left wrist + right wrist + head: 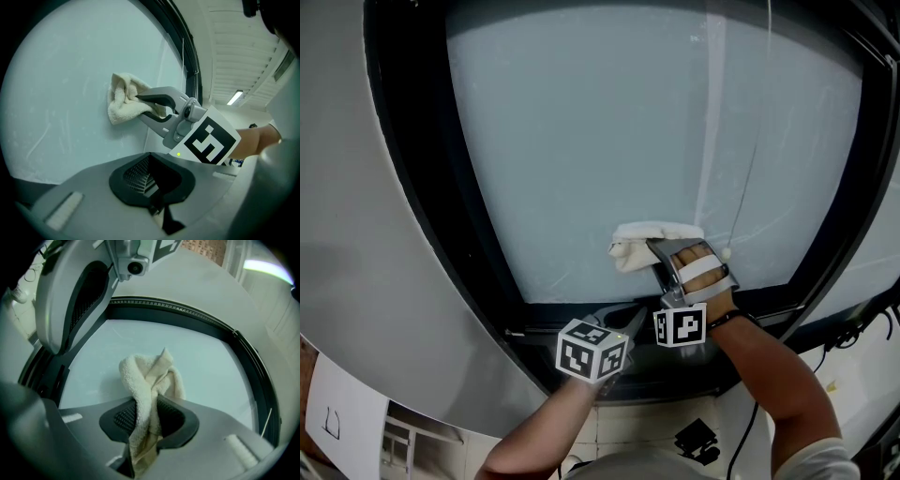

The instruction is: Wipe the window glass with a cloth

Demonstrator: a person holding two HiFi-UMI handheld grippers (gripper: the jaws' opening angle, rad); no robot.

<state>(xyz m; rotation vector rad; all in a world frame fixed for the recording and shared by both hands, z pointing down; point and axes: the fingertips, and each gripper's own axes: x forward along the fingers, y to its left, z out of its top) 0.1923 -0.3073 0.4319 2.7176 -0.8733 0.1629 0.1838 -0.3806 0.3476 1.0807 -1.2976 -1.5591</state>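
While our right gripper (pixel 147 423) clenches its 2 fingers on the cloth (pixel 150 378), the bunched end of that cream terry cloth presses against the window glass (pixel 600 131) — low on the pane and a little right of its middle, as the head view shows it. A loose tail of the cloth runs back between the fingers and hangs toward the camera of the right gripper view. Our right hand (pixel 705 272) sits strapped into the gripper, and the right marker cube (pixel 680 326) rides at the wrist.

Our left gripper (pixel 151 180) has its fingers clenched together with nothing between them. In the head view it lies just left of and below the right one, over the bottom of the black window frame (pixel 469 234); we cannot tell whether it touches the frame. The left marker cube (pixel 592 349) stands near the right one, apart from it.

We see the glass pale blue-grey, with faint thin streaks low down and 1 lighter upright band right of the cloth. A grey wall (pixel 356 187) flanks the frame on the left, a white sheet of paper (pixel 342 417) shows at the lower left corner, and a black cable (pixel 748 427) hangs beside our right forearm — in the left gripper view a strip light (pixel 235 97) glows on the ceiling.
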